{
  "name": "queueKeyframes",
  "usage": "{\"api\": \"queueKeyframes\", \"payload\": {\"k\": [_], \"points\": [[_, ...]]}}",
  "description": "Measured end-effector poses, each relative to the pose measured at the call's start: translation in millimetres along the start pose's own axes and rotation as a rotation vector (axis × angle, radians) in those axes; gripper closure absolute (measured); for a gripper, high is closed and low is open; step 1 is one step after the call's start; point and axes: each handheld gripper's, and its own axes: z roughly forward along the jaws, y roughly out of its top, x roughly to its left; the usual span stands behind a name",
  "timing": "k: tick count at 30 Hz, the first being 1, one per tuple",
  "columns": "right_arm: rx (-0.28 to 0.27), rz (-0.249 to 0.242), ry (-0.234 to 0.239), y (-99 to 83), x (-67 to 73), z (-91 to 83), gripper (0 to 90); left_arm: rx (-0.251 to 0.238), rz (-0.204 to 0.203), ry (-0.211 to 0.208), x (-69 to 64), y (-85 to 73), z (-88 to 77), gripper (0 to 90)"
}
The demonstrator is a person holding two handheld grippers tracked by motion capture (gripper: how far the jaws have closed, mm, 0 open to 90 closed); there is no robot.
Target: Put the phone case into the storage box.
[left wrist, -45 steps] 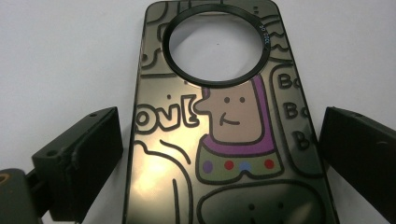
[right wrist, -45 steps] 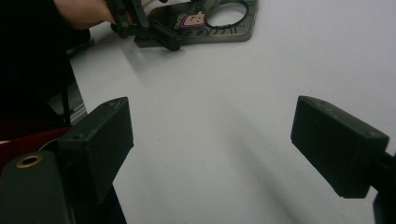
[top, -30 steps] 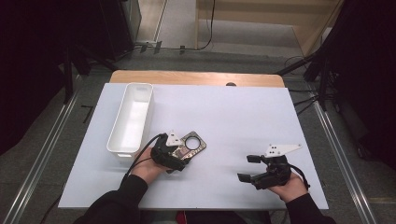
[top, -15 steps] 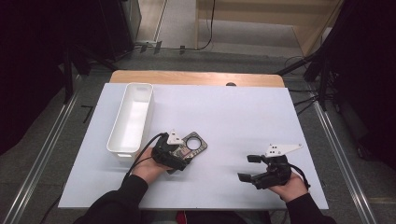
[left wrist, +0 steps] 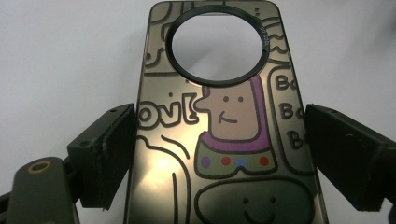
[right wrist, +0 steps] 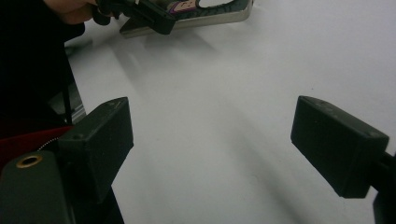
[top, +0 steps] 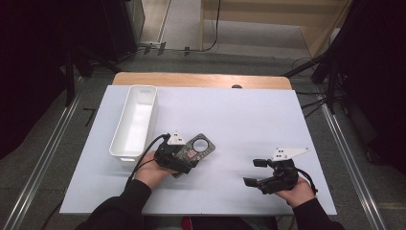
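Note:
A phone case [top: 200,146] printed with cartoon figures and a round camera hole lies flat on the white table sheet [top: 249,120], left of centre. My left gripper [top: 190,160] straddles its near end. In the left gripper view both black pads [left wrist: 109,149] rest against the long sides of the phone case [left wrist: 219,154], so my left gripper [left wrist: 220,112] is shut on it. My right gripper [top: 253,172] hovers at the front right, jaws wide apart. Bare table lies between the pads of my right gripper [right wrist: 212,105]. Farther off in the right gripper view are the phone case [right wrist: 215,14] and my left gripper [right wrist: 140,11].
A long white bin [top: 136,120] stands at the left of the sheet, just behind my left hand. A strip of wooden tabletop [top: 201,80] runs along the far edge. Dark floor and metal rails surround the table.

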Motion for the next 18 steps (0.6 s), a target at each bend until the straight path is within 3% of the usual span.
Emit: {"api": "queueKeyframes", "payload": {"k": [18], "points": [[0.004, 0.010, -0.004, 1.9, -1.2, 3.9, 12.0, -0.087, -0.051, -0.044, -10.3, 13.6, -15.3, 11.3]]}}
